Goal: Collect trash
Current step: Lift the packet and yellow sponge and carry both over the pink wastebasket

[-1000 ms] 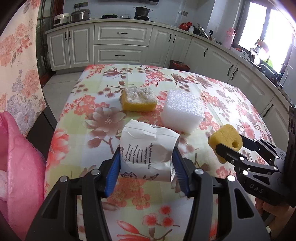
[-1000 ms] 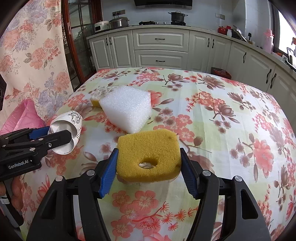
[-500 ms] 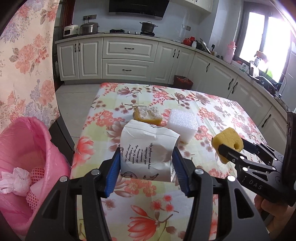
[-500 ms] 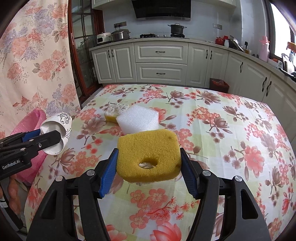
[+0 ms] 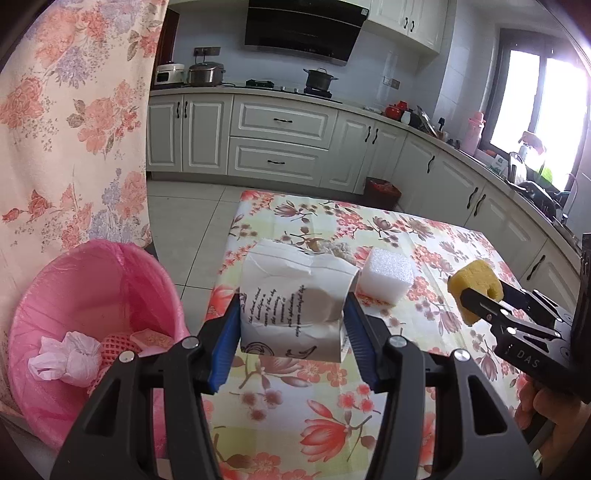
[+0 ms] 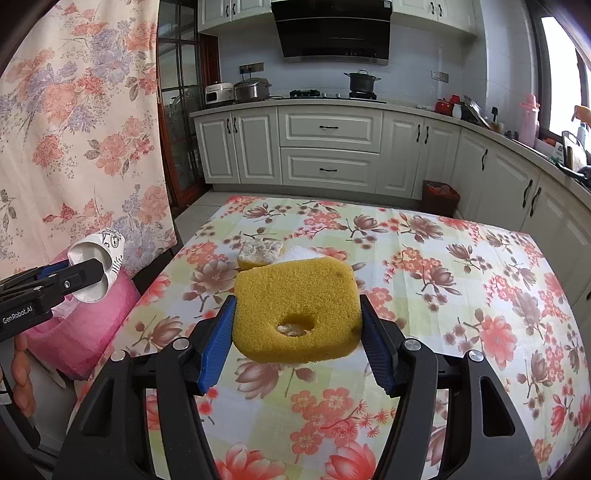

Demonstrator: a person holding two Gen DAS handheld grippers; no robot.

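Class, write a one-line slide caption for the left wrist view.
Left gripper carries a crushed white printed paper cup beside the pink-lined trash bin.

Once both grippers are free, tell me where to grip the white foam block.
Grip the foam block across its two upright side faces, coming from above. It sits flat on the table with its top clear; the old sponge lies close behind, so a level approach looks crowded.

home kitchen: cabinets [image 6: 328, 147], stove hood [image 6: 332, 29]
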